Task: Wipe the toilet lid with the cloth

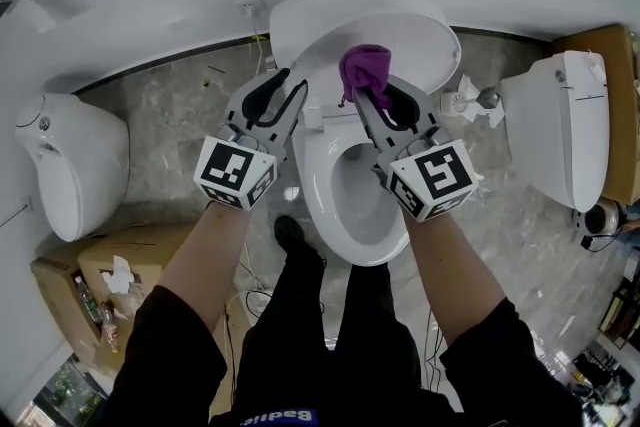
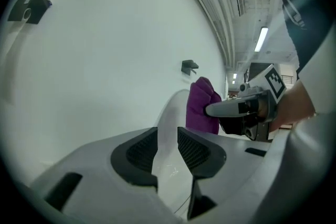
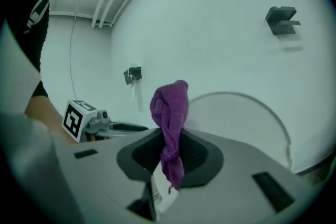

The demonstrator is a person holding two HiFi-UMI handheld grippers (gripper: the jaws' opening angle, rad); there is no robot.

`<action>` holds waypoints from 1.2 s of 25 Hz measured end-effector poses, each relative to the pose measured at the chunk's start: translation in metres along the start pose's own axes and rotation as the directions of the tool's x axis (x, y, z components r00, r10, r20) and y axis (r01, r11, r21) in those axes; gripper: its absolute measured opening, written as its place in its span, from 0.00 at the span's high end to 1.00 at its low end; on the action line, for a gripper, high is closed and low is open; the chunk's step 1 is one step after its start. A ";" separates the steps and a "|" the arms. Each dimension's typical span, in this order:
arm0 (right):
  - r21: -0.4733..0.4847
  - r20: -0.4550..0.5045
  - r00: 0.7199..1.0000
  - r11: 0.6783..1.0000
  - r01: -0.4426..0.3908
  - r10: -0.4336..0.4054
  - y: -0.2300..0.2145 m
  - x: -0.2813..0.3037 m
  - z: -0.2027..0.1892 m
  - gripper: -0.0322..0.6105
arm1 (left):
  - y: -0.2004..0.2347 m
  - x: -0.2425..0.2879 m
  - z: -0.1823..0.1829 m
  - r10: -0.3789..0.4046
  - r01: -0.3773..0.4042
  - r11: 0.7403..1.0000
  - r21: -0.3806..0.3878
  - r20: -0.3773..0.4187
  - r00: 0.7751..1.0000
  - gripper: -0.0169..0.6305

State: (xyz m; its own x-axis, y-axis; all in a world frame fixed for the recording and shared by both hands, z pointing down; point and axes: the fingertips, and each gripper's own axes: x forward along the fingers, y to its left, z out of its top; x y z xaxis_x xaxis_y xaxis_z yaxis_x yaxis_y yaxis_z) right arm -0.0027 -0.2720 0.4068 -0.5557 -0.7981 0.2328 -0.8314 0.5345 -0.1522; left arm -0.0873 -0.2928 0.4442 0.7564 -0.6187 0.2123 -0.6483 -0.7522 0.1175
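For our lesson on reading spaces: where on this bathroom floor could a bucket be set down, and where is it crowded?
Bare floor lies between the left toilet and the middle toilet; another patch between it and the right toilet, below the brush. Crowded: the boxes lower left.

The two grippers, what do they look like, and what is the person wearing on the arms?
They match: the left gripper and right gripper have pale grey shells with black ribbed pads inside the jaws, and each carries a white cube printed with black square markers. The person wears black sleeves ending near the elbows.
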 end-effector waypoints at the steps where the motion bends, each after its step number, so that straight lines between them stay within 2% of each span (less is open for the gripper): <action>1: -0.005 -0.003 1.000 1.000 0.003 -0.003 -0.002 0.005 -0.001 0.85 | 0.004 0.004 -0.006 0.000 0.000 1.000 -0.002 -0.012 1.000 0.81; 5: -0.009 -0.011 1.000 1.000 0.012 -0.013 -0.009 0.022 -0.003 0.85 | 0.019 0.019 -0.019 0.005 -0.005 1.000 -0.008 -0.033 0.999 0.80; 14: -0.049 -0.001 1.000 0.999 -0.014 0.013 -0.013 0.048 0.007 0.85 | 0.030 0.034 -0.028 -0.025 0.027 0.999 0.031 -0.062 0.998 0.79; 17: -0.056 0.009 1.000 0.998 -0.001 0.002 -0.020 0.047 0.008 0.85 | 0.033 0.039 -0.030 -0.014 0.017 0.999 0.044 -0.076 0.997 0.84; 22: -0.052 0.044 0.997 0.997 0.064 -0.062 -0.051 0.027 0.013 0.85 | 0.037 0.032 -0.033 0.003 0.000 0.999 0.042 -0.084 0.996 0.85; 30: -0.046 0.056 0.982 0.982 0.182 -0.180 -0.126 -0.025 0.013 0.85 | 0.034 0.038 -0.030 0.021 -0.015 0.998 0.054 -0.109 0.994 0.86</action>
State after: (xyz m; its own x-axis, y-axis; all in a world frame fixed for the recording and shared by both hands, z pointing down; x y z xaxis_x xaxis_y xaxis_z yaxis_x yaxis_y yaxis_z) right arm 0.1161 -0.3232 0.4079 -0.3967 -0.8953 0.2024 -0.9177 0.3923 -0.0633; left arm -0.0833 -0.3351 0.4857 0.7286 -0.6059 0.3195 -0.6541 -0.7539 0.0620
